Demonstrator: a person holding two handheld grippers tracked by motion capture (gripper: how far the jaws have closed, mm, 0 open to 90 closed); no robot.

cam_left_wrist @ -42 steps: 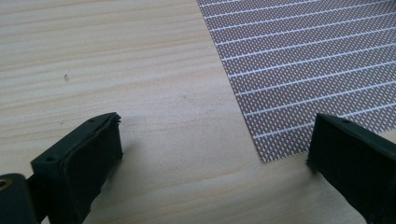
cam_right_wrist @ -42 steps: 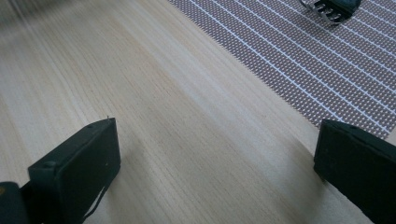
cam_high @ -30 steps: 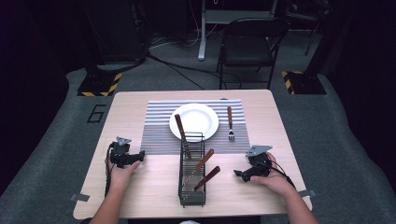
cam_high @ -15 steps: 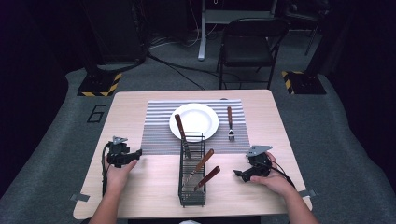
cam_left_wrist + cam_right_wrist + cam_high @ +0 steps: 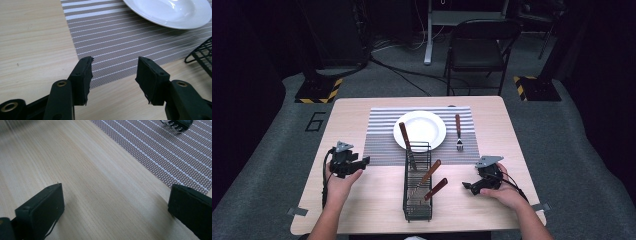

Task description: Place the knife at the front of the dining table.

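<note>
While a person's two forearms are reaching in from the near edge, the pale wooden rectangular table (image 5: 362, 205) is carrying everything else. Lying across its far middle is the grey-and-white striped woven placemat (image 5: 382, 135), and the round white ceramic plate (image 5: 424, 131) is sitting on the mat's centre. Just near of the plate, the black wire cutlery basket (image 5: 417, 185) is standing lengthwise, its far end overlapping the mat's near edge. A brown wooden-handled utensil (image 5: 405, 137) is leaning out of the basket's far end over the plate's rim, and two more wooden-handled utensils (image 5: 432, 180) are slanting up toward the right from the basket's middle. On the mat to the right of the plate, a wooden-handled metal fork (image 5: 458, 132) is lying with its tines pointing near.

At the left, the left gripper (image 5: 113, 72) is being held near the mat's near left corner, its jaws standing apart with nothing between them. At the right, the right gripper (image 5: 116, 205) is hovering low over bare wood beside the mat's near edge, its jaws spread wide and holding nothing.
</note>
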